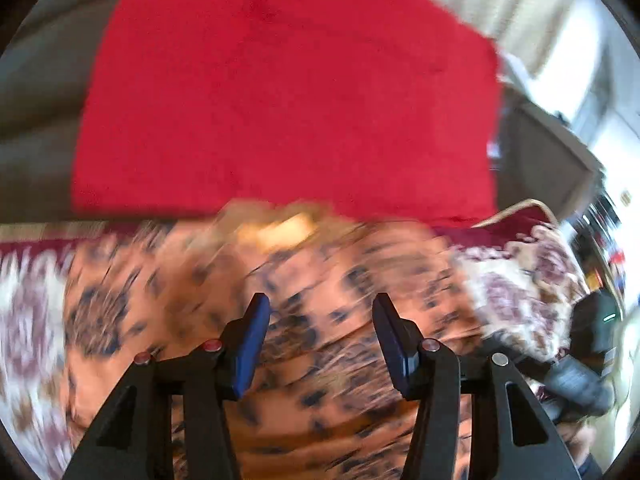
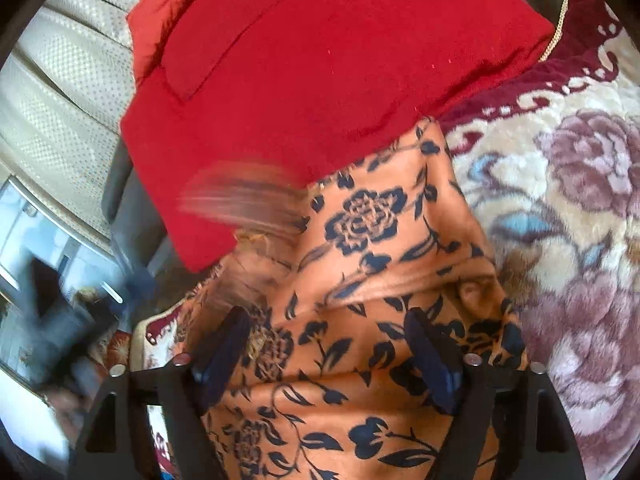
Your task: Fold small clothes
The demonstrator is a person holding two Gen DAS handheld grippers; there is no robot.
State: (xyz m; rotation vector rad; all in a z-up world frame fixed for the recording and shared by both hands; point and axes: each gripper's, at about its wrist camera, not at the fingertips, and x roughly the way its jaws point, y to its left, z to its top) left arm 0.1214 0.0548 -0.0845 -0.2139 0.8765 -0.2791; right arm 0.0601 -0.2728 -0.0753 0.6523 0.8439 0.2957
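An orange garment with a dark blue flower print (image 2: 372, 264) lies rumpled on a floral blanket (image 2: 568, 208). It also shows, blurred, in the left wrist view (image 1: 328, 320). My left gripper (image 1: 320, 312) is open just above the garment, holding nothing. My right gripper (image 2: 328, 328) is open over the garment, its fingers either side of a fold, holding nothing. A part of the cloth near the red cushion is motion-blurred. The other gripper (image 1: 592, 344) shows at the right edge of the left wrist view.
A large red cushion (image 2: 320, 64) lies right behind the garment, also in the left wrist view (image 1: 288, 92). A cream padded headboard or sofa back (image 2: 60, 80) stands at the left. The blanket has a maroon border (image 2: 560, 68).
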